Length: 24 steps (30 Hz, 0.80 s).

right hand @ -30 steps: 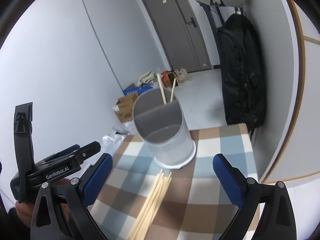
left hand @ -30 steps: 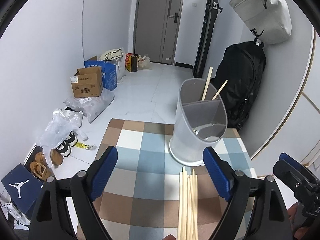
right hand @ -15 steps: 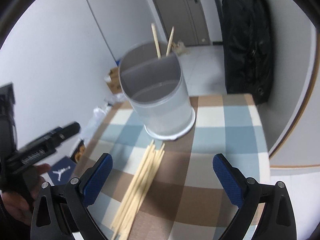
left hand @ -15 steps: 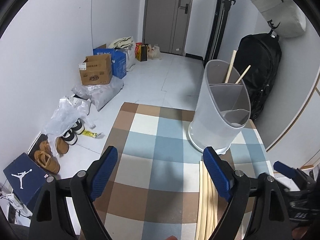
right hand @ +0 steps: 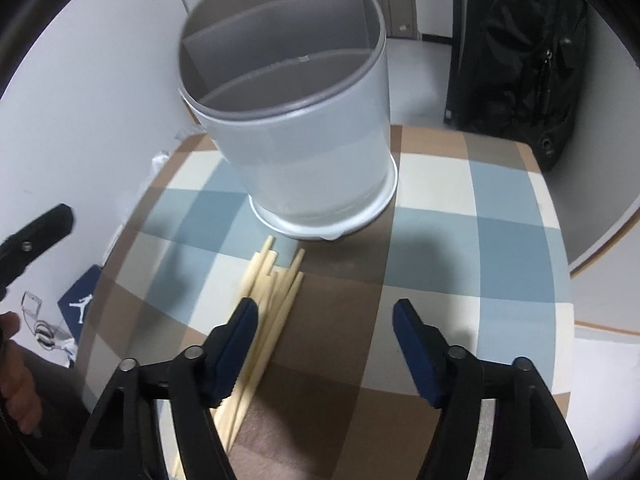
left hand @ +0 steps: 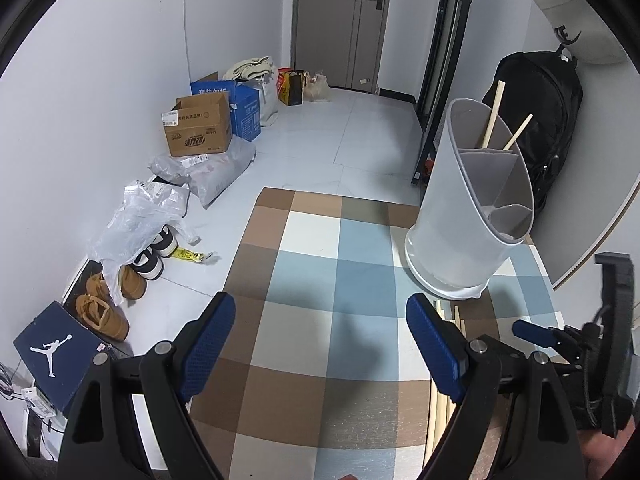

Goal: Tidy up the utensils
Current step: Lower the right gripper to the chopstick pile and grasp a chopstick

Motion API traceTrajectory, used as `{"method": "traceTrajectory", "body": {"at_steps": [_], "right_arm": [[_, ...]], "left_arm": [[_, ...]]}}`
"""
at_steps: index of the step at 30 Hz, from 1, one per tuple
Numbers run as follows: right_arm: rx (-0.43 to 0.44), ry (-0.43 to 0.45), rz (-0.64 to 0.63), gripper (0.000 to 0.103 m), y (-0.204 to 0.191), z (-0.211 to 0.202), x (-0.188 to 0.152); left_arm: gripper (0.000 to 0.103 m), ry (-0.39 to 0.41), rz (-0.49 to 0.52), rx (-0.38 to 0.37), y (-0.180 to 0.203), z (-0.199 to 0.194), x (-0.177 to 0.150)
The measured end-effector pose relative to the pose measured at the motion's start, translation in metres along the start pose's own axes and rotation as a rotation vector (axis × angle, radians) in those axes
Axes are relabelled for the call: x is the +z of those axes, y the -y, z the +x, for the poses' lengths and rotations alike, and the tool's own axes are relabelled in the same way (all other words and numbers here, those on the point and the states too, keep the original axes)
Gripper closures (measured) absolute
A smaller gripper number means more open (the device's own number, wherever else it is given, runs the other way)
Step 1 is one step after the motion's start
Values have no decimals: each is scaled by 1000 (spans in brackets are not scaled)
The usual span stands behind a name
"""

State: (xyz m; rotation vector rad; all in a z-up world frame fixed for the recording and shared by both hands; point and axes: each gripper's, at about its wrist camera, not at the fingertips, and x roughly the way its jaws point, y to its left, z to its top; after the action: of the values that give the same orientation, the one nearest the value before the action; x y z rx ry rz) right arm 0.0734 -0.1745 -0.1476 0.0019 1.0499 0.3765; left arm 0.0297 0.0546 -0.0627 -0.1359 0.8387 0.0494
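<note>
A grey divided utensil holder (left hand: 472, 208) (right hand: 312, 152) stands on the checked tablecloth (left hand: 320, 340), with two wooden chopsticks (left hand: 494, 116) upright in its back compartment. A bundle of several loose chopsticks (right hand: 272, 292) (left hand: 440, 400) lies on the cloth in front of it. My right gripper (right hand: 326, 306) hovers low over the bundle's near part. Its jaws are closing, and the sticks run beside and under its left finger (right hand: 236, 336) with no pad pressing on them. My left gripper (left hand: 320, 304) stands open over bare cloth, left of the bundle.
A black backpack (left hand: 536, 120) hangs behind the table at the right. Left of the table's edge, down on the floor, are cardboard boxes (left hand: 198, 128), plastic bags (left hand: 132, 220), shoes (left hand: 100, 312) and a shoe box (left hand: 52, 352). A door (left hand: 340, 20) is at the back.
My right gripper has dropped and tipped down toward the loose chopsticks, and its jaws have narrowed. My left gripper drifted left, so the holder now sits at the right of its view.
</note>
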Motion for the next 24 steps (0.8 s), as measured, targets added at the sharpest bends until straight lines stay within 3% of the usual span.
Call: {"method": "traceTrajectory", "body": {"at_steps": [5, 13, 17, 24], "right_arm": [[-25, -41, -35, 48, -4, 10, 3], [-81, -79, -98, 51, -19, 18, 8], [-78, -89, -75, 74, -17, 18, 12], [-94, -106, -87, 74, -17, 20, 11]], "left_arm": [[19, -6, -12, -5, -4, 1, 3], [19, -11, -32, -4, -11, 4, 6], [19, -19, -43, -4, -13, 4, 6], [19, -13, -44, -4, -14, 2, 7]]}}
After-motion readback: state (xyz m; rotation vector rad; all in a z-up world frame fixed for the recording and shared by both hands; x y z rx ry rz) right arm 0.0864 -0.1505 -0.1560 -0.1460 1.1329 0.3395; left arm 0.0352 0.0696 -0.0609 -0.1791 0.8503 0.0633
